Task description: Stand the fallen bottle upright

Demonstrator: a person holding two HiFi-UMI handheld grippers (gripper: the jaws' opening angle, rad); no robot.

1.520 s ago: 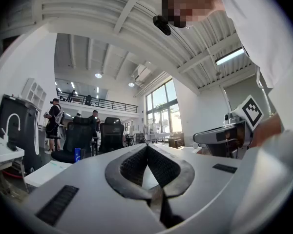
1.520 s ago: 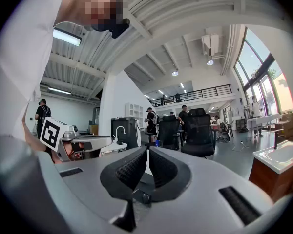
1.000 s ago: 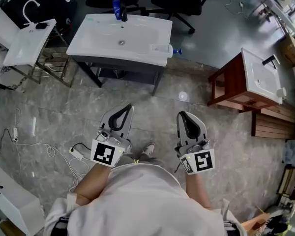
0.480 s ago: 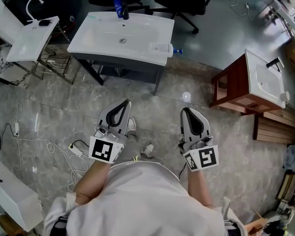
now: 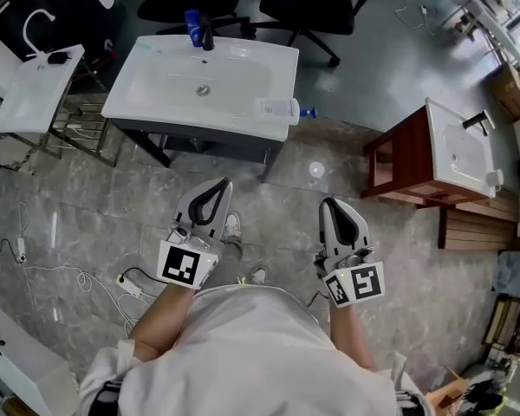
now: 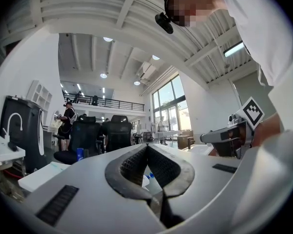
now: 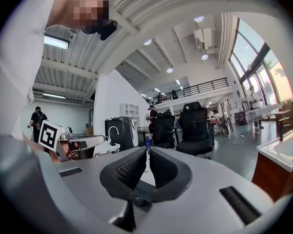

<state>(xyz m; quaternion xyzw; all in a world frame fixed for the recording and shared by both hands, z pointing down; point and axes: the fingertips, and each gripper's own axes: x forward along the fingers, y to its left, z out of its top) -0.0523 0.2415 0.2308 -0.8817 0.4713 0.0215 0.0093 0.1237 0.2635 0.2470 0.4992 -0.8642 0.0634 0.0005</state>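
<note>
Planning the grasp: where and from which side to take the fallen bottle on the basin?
Probably the bottle mid-body, jaws across its width, coming over the near front edge of the basin. It lies on its side along that edge, blue cap pointing right, so the body is the broad part.

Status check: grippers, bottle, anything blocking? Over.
Left gripper and right gripper both shut, empty, short of the sink. Fallen bottle on its side at sink's near right corner. Faucet and blue bottle at back edge, apart from it.

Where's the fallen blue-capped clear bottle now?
Head view, upper centre: the clear plastic bottle with blue cap lies on the white washbasin's front right corner, cap pointing right.
</note>
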